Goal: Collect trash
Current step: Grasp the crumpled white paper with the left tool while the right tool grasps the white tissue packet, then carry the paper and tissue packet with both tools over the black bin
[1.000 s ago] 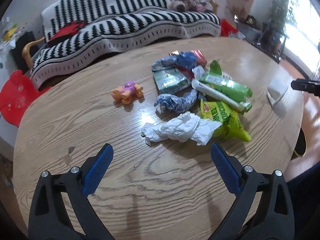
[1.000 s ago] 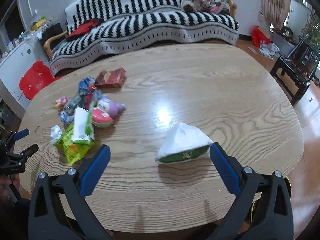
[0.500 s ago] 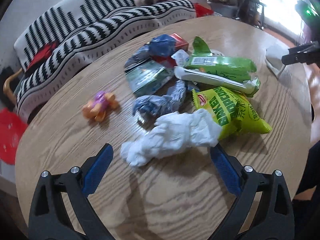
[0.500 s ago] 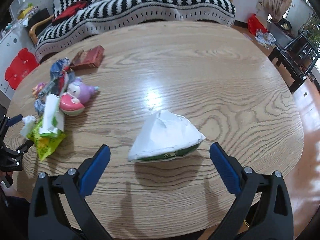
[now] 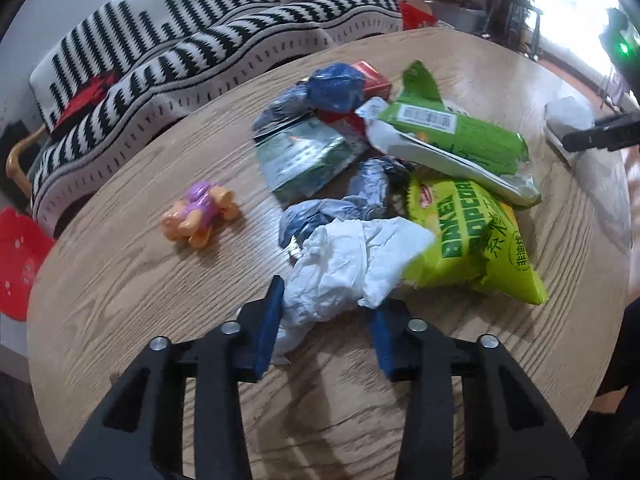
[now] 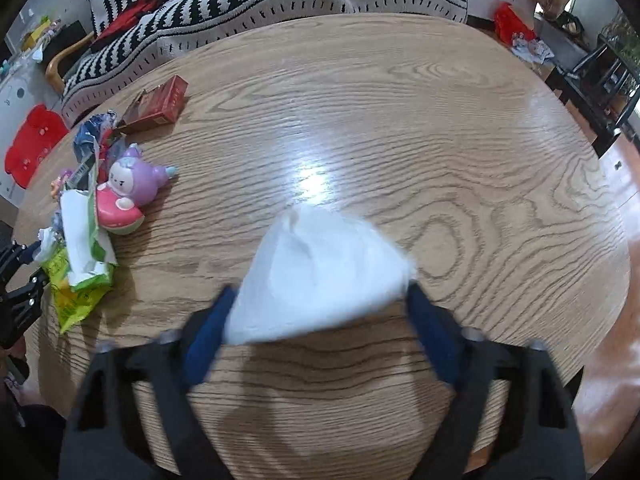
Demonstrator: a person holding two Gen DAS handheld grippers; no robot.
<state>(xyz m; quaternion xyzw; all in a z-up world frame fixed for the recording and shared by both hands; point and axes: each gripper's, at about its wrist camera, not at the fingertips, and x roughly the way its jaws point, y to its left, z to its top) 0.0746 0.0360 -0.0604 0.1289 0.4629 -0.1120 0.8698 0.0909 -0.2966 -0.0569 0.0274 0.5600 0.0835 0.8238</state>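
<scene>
A crumpled white tissue (image 5: 344, 264) lies at the near edge of a trash pile on the round wooden table (image 5: 120, 288). My left gripper (image 5: 326, 316) is closed in on it, both blue fingers against its near end. Behind it lie a yellow-green popcorn bag (image 5: 476, 240), a green and white wrapper (image 5: 452, 136), a grey-blue foil wrapper (image 5: 360, 196) and a green sachet (image 5: 300, 156). In the right wrist view my right gripper (image 6: 316, 320) straddles a white folded packet (image 6: 320, 272), fingers at its two sides, blurred.
An orange and purple toy (image 5: 198, 216) sits left of the pile. A purple and pink doll (image 6: 128, 192) and a red box (image 6: 160, 104) lie on the table's left. A striped sofa (image 5: 200, 52) stands behind the table. The table edge is close below both grippers.
Both grippers moved forward and down. The left jaws narrowed from wide open onto the white tissue. The right jaws narrowed around the white packet.
</scene>
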